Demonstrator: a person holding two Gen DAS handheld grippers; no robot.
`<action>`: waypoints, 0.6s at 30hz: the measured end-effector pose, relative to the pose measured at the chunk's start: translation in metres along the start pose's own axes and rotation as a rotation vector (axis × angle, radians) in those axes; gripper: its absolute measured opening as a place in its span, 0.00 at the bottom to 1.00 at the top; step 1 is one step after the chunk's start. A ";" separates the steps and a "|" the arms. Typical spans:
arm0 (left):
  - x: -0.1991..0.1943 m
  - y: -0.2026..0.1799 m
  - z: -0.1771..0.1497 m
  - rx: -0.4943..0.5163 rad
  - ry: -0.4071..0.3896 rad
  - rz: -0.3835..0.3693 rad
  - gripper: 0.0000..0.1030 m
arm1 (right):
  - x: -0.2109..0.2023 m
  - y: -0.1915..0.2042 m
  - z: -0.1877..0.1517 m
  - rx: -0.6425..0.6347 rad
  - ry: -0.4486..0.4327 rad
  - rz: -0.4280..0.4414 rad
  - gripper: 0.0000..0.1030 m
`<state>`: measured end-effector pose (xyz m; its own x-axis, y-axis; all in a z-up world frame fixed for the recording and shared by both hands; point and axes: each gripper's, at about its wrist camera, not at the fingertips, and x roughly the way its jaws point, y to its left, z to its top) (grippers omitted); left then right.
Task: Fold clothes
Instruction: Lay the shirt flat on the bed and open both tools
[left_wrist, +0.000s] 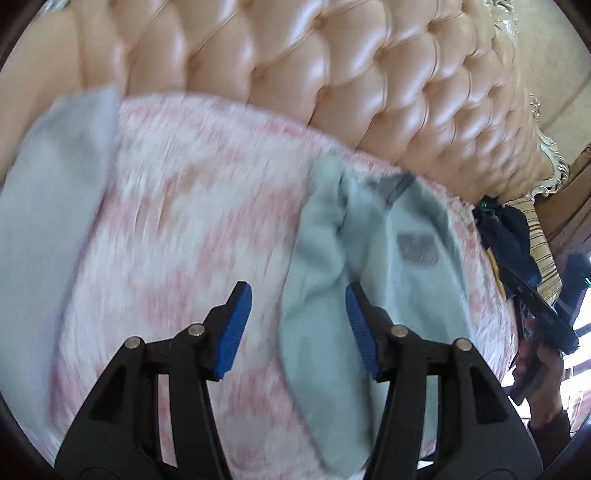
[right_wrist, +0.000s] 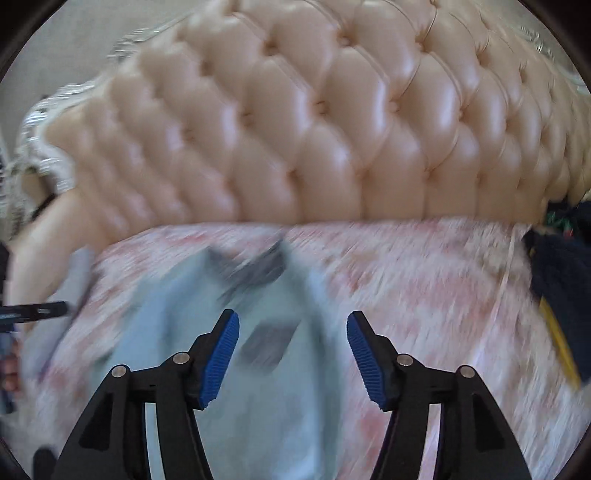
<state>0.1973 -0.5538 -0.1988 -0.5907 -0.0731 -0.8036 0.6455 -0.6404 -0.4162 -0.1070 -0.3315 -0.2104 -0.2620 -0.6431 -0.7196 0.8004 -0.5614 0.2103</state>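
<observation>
Left wrist view first: we see our left hand-held gripper (left_wrist: 298, 328) with its two blue-padded fingers (left_wrist: 232, 332) spread apart and nothing between them. Under it lies one pale mint-green top (left_wrist: 373, 266), spread on a pink-and-white blanket (left_wrist: 192, 229) that covers the bed. The top runs from about 12 o'clock of the gripper down to 6 o'clock, and its edge passes between the two fingers. We count one dark collar band at its upper end and one dark rectangular patch on its chest. At 9 o'clock in this view sits one second garment, a light blue-grey cloth (left_wrist: 55, 206), well apart from the green top. Behind the bed stands one tufted peach headboard (left_wrist: 332, 74). At 3 o'clock, past the blanket's edge, lies a pile of dark blue and striped fabric (left_wrist: 517, 236), and below it a black tool shows, too blurred for us to say more.

From the right wrist view, our right hand-held gripper (right_wrist: 292, 354) also has its two fingers held wide apart, empty. The green top (right_wrist: 266, 387) lies beneath and to 10 o'clock of it, blurred by motion. At 9 o'clock we make out the grey cloth (right_wrist: 74, 280) and one black gripper tip beside it. Dark fabric (right_wrist: 561, 280) lies at 3 o'clock.
</observation>
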 end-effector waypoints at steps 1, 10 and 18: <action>0.003 0.002 -0.008 -0.015 0.006 0.004 0.55 | -0.010 0.006 -0.016 0.010 0.014 0.026 0.64; 0.033 -0.006 -0.054 -0.049 0.069 0.066 0.41 | -0.028 0.027 -0.104 0.075 0.112 0.054 0.64; 0.036 -0.029 -0.047 0.016 0.128 0.114 0.04 | -0.013 0.010 -0.116 0.079 0.149 0.028 0.64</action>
<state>0.1798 -0.5018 -0.2356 -0.4469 -0.0480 -0.8933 0.6960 -0.6460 -0.3135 -0.0335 -0.2684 -0.2755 -0.1529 -0.5780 -0.8016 0.7597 -0.5875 0.2787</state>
